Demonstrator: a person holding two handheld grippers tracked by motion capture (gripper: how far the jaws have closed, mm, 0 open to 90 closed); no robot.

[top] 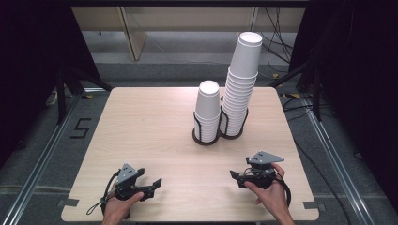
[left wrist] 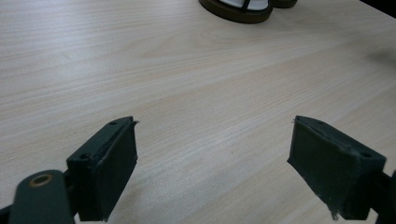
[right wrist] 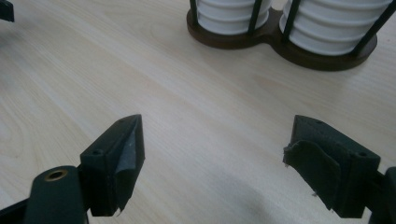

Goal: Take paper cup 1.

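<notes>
Two stacks of white paper cups stand in a dark twin holder (top: 205,139) at the table's far middle: a short stack (top: 208,110) on the left and a tall, slightly leaning stack (top: 241,84) on the right. My left gripper (top: 155,186) rests near the front left edge, its jaws apart over bare wood (left wrist: 215,121). The right gripper (top: 236,179) sits near the front right, also open with nothing between its jaws (right wrist: 217,119). From the right gripper view the holder's base (right wrist: 275,42) and the bottoms of both stacks lie ahead.
The light wooden table (top: 150,126) has bare surface between the grippers and the holder. Dark curtains hang on both sides. Cables lie on the floor behind the table at the right (top: 281,47). The other gripper's tip shows at the top left corner (right wrist: 5,10).
</notes>
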